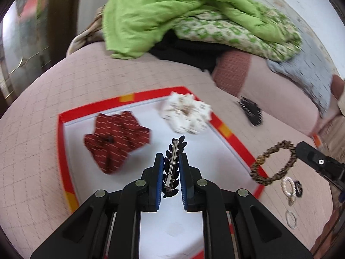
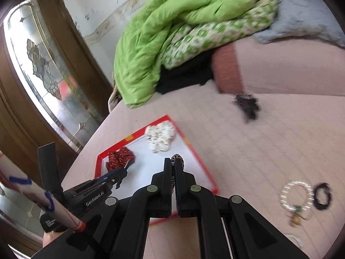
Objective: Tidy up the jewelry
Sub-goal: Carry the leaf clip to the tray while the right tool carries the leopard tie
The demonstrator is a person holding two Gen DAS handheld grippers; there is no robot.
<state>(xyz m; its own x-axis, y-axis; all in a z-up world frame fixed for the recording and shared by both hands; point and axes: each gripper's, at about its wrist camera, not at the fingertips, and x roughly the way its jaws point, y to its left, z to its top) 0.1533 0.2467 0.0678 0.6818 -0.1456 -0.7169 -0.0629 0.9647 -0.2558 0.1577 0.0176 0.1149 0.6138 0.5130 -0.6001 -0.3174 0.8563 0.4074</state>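
Left gripper pinching leaf hair clip over red-rimmed tray; stiff, light, best held across metal bar. Right gripper clamped on leopard bracelet; soft, floppy, dangling beside tray.

A green quilt lies heaped beside a grey pillow.

Tray centre is bare, free room betw. red scrunchie and white scrunchie. Bed right of tray mostly open. Green quilt blocks far end; bracelets clutter near right.
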